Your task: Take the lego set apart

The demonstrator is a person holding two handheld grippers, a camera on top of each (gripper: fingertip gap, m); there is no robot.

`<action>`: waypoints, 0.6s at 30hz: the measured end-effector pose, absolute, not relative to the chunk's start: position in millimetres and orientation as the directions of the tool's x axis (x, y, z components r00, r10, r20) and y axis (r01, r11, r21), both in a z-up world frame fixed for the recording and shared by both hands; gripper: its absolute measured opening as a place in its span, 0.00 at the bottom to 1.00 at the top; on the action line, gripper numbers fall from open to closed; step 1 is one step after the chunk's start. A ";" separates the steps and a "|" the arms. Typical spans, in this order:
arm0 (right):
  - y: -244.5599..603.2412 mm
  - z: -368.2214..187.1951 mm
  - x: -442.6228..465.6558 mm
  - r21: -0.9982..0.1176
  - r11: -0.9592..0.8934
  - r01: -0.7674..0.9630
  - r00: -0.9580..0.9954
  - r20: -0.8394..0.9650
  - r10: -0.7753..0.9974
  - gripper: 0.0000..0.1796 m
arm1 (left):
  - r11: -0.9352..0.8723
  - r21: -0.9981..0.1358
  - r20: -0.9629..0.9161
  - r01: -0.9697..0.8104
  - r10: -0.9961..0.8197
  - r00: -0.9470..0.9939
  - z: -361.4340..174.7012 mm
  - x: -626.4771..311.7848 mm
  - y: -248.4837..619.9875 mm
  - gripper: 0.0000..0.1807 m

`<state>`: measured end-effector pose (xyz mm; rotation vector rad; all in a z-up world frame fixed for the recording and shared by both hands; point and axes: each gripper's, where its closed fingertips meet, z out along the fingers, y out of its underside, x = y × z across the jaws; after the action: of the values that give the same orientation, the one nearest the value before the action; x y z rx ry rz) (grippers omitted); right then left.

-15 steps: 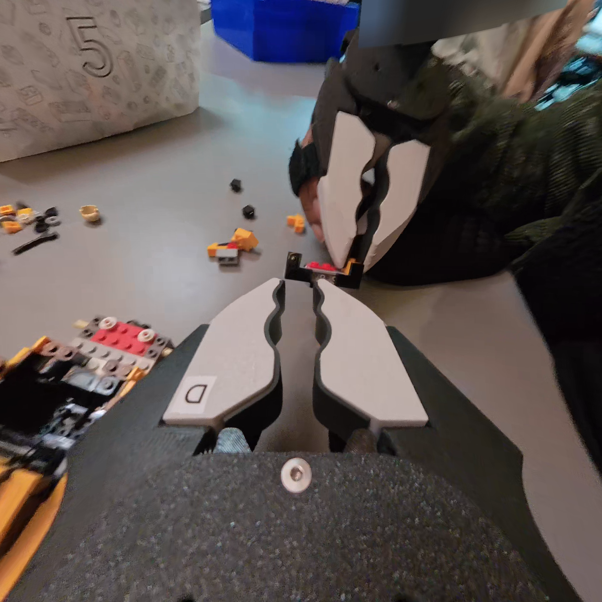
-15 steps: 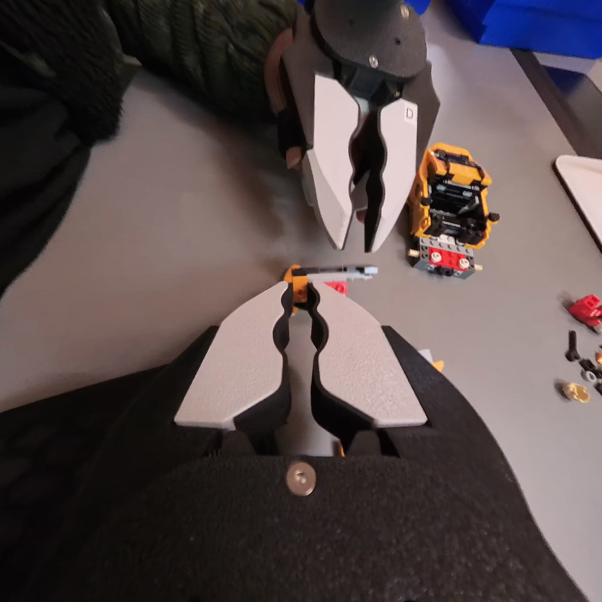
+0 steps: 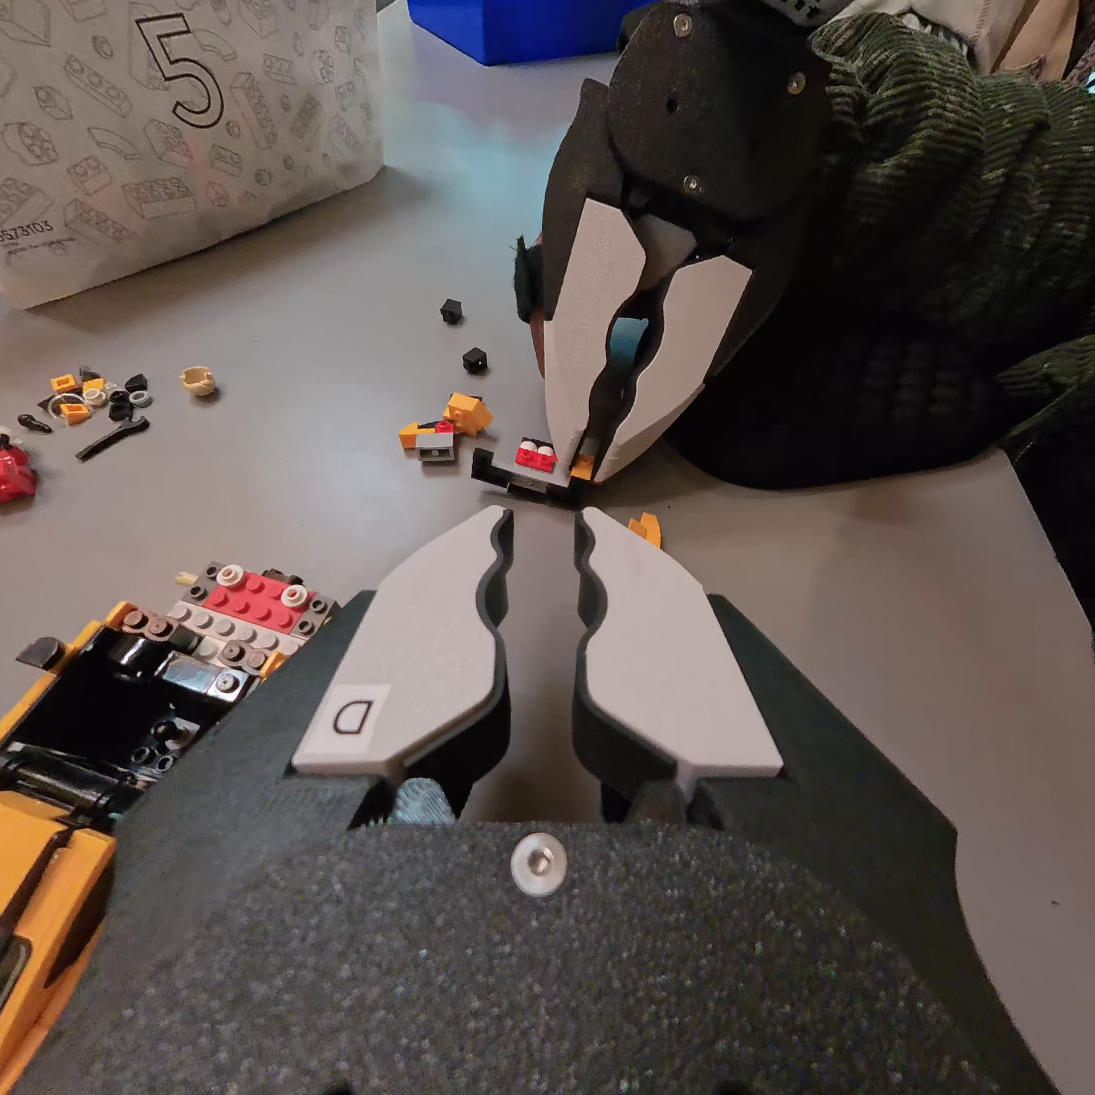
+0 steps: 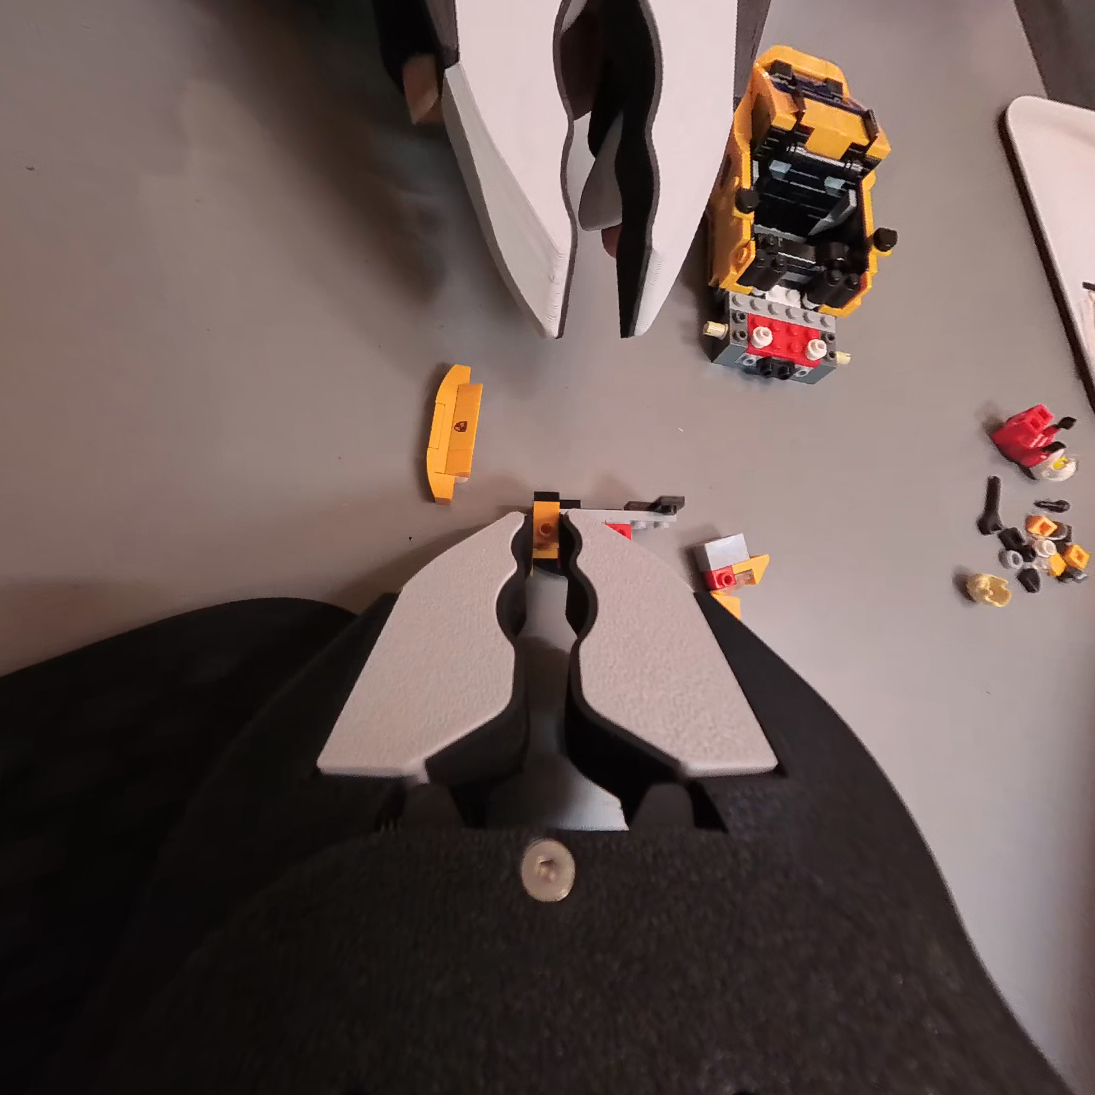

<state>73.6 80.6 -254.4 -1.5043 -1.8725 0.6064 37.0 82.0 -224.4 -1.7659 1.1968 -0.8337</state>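
My right gripper has its fingers pinched on the orange end brick of a small lego chunk, a grey plate with a red brick and black clips lying on the grey counter. My left gripper hangs just short of it, fingers a bit apart, holding nothing. The yellow car body sits off beside it, stripped down to its red-and-grey studded nose.

My left gripper had matt grey plastic fingers on a grainy black body with one shiny metal screw. The car was glossy plastic, the table smooth and matt, my sleeve ribbed knit, the bag printed paper.
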 end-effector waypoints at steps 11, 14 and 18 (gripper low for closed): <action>88.3 -237.6 78.1 -0.764 0.157 0.626 -0.065 0.150 0.987 0.13 | -0.205 -0.896 0.073 -0.393 -0.942 0.327 -224.4 36.7 82.3 0.11; 88.7 -246.4 84.1 -0.726 0.132 0.675 -0.062 0.122 0.991 0.16 | -0.205 -0.896 0.072 -0.393 -0.942 0.327 -224.4 36.8 82.3 0.11; 86.2 -256.0 83.0 -0.685 0.105 0.721 -0.055 0.094 0.994 0.22 | -0.208 -0.897 0.075 -0.390 -0.941 0.330 -224.3 36.6 82.9 0.11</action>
<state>83.0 86.2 -256.0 -1.6711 -1.8340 0.6381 36.6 82.9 -224.3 -1.7656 1.1910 -0.8363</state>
